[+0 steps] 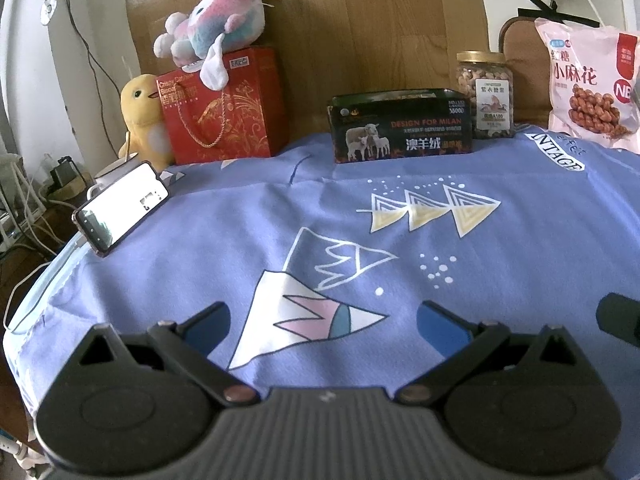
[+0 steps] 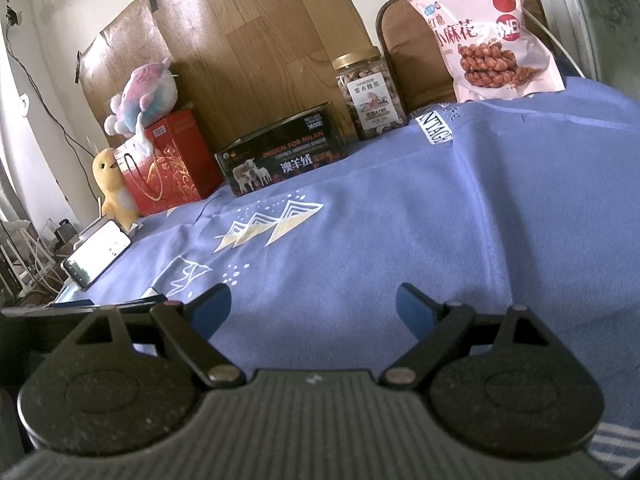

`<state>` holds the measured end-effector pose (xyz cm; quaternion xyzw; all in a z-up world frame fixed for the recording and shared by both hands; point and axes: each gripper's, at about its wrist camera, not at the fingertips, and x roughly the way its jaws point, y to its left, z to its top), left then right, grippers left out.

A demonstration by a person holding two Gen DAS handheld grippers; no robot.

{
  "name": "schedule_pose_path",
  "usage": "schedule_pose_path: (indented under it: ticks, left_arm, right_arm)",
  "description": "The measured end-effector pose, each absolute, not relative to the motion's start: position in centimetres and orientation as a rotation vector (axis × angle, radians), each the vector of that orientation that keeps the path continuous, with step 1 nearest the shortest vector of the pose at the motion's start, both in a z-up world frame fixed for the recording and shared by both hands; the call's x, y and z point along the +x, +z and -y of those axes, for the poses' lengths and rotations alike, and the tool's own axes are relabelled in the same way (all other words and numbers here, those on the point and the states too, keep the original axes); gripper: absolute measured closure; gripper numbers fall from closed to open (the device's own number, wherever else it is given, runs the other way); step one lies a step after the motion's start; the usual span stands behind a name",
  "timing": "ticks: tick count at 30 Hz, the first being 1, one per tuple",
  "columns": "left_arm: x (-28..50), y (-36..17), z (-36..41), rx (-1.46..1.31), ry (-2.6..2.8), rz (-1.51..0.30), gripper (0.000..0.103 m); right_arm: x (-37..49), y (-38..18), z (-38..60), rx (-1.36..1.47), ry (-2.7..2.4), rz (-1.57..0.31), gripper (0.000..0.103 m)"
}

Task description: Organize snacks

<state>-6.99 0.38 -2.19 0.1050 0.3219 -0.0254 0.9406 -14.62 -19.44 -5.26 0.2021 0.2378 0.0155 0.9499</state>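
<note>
Along the back of the blue cloth (image 1: pixel 240 240) stand a red gift bag (image 1: pixel 224 108) (image 2: pixel 168 164), a black box with sheep pictures (image 1: pixel 402 128) (image 2: pixel 282 152), a gold-lidded jar of nuts (image 1: pixel 486 94) (image 2: pixel 370 94) and a pink snack bag (image 1: pixel 588 84) (image 2: pixel 488 36). My left gripper (image 1: pixel 322 316) is open over the near cloth, nothing between its blue-padded fingers (image 1: pixel 212 324). My right gripper (image 2: pixel 314 304) is also open and empty, well short of the snacks. A dark edge of the right gripper (image 1: pixel 618 316) shows at the right of the left wrist view.
A multicoloured plush (image 1: pixel 212 28) lies on the red bag, a yellow plush (image 1: pixel 144 120) stands beside it. A lit phone (image 1: pixel 120 208) (image 2: pixel 98 252) leans at the cloth's left edge. Cables and clutter (image 1: pixel 24 208) sit off the left. A wooden board (image 1: pixel 360 20) backs the table.
</note>
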Motion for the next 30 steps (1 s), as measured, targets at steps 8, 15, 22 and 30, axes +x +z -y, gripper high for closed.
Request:
schedule_pose_path:
  ticks: [8,15,22,30]
  left_arm:
    - [-7.0,-2.1,-0.4,0.217,-0.059,-0.656,0.000]
    - [-6.5,-2.0,-0.1,0.224,-0.067,-0.655,0.000]
    - [-3.8,-1.4,0.7,0.219,-0.057,-0.650,0.000]
    - [1.4,-1.4,3.0,0.223,-0.083,-0.625,0.000]
  right_arm:
    - [-14.5,-5.2,19.5,0.411,0.032,-0.484,0.011]
    - [-14.4,-5.2,19.5,0.413,0.038,-0.490,0.011]
    - [-11.5,-3.7,20.5,0.379,0.053,-0.511,0.011]
    - [-6.3,-2.5,23.1,0.350,0.043,-0.508,0.011]
